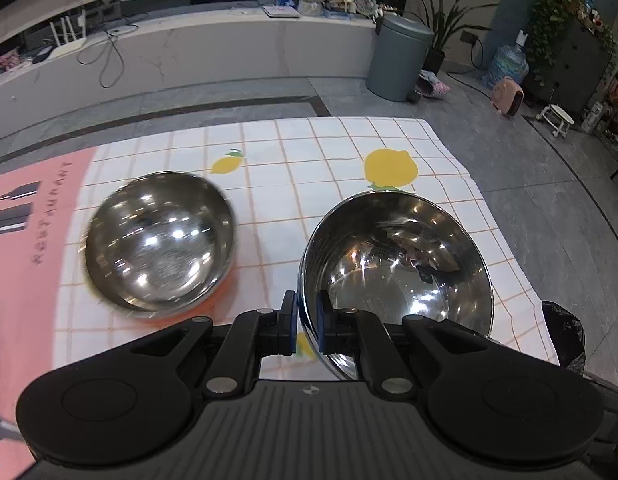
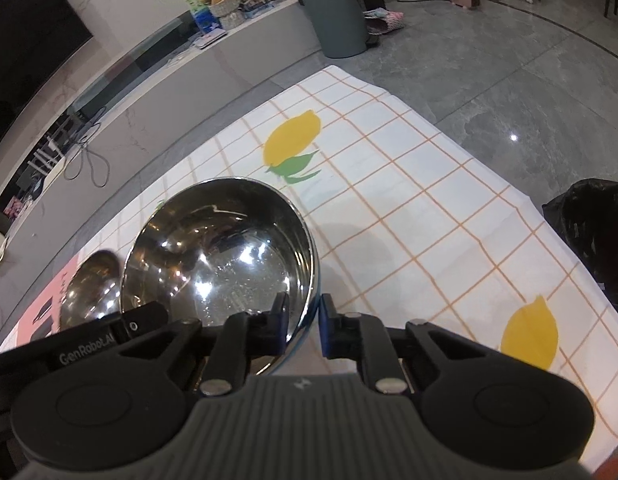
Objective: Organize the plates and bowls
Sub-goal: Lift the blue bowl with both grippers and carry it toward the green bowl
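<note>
1. My left gripper (image 1: 307,326) is clamped on the rim of a steel bowl (image 1: 397,264). One blue pad (image 1: 293,320) sits outside the wall and the other inside, and the gap between them is narrow.
2. My right gripper (image 2: 303,328) grips the rim of the same bowl (image 2: 221,256) from the opposite side, pads pinched across the wall in the same way. In the right wrist view the left tool's black body shows at the bowl's near-left edge.
3. The held bowl is tilted, its far rim higher than the near rim. I cannot tell whether its base touches the tablecloth (image 1: 329,136).
4. A second steel bowl (image 1: 159,242) stands upright on the cloth to the left of the held bowl, apart from it. It is blurred in the left wrist view. In the right wrist view (image 2: 91,284) only a sliver shows past the held bowl's left side.
5. The second bowl sits by the border between the white checked cloth and a pink placemat (image 1: 25,240) that lies further left.
6. A large lemon print (image 1: 391,168) lies on the cloth just beyond the held bowl's far rim.
7. Past the table's far edge, beyond the held bowl, a grey-blue bin (image 1: 399,58) stands on the floor.
</note>
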### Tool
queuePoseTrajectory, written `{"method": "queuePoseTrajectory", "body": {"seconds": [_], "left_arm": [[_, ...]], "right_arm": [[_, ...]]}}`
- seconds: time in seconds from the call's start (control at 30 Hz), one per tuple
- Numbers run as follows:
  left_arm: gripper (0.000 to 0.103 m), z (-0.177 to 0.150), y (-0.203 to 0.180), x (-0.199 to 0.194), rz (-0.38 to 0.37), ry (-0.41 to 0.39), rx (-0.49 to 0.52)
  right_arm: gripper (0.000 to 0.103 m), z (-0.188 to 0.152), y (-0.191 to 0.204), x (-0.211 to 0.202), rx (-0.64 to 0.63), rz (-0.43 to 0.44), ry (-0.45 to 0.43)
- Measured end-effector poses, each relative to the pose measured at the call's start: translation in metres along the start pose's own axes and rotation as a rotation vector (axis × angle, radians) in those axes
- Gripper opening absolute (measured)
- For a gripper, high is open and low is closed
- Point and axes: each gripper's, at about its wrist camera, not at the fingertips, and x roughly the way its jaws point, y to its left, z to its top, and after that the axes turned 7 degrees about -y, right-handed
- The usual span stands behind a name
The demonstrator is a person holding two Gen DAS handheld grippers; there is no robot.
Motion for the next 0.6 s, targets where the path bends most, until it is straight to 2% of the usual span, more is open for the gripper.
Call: {"method": "queuePoseTrajectory", "body": {"seconds": [0.3,0.6], "left_arm": [[0.009,-0.019,0.025,-0.062,0.031,-0.067,-0.065],[0.010,-0.043,0.077,-0.117,0.096,-0.106,-0.158]], "right_arm": [[0.011,-0.023,0.025,-0.054,-0.062,0.053,-0.042],[0.011,-0.063,0.069,-0.094,-0.160,0.150,-0.027]]}}
